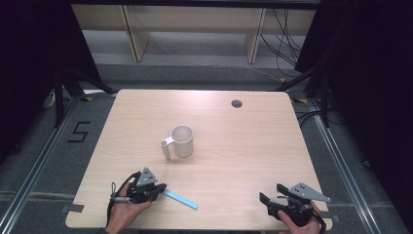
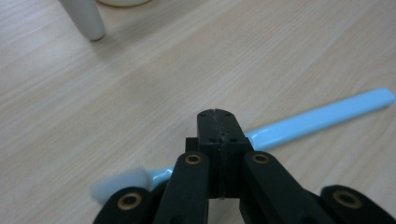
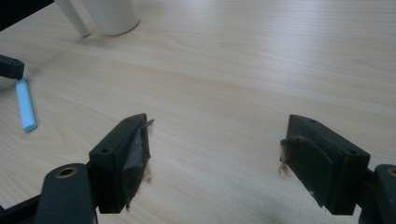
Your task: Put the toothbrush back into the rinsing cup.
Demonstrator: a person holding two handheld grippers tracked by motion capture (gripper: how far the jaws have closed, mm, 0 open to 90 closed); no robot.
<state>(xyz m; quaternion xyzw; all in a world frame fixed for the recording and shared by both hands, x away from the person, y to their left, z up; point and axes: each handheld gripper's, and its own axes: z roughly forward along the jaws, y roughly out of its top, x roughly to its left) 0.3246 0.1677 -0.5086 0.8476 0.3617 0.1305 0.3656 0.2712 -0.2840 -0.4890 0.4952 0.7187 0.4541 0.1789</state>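
From the high view I had the left gripper (image 1: 157, 187) clamped on the light-blue plastic toothbrush (image 1: 181, 199), whose handle stuck out past the jaws toward the right gripper (image 1: 267, 204) — that one rested well apart, spread and empty. The white ceramic mug (image 1: 181, 141) stood ahead of both on the pale wooden table (image 1: 243, 146).

In the left gripper view the jaws met over the toothbrush, near its blurred white head.

In the right gripper view nothing lay between the open jaws.

I judged the pick-up done — next, carrying it to the mug.
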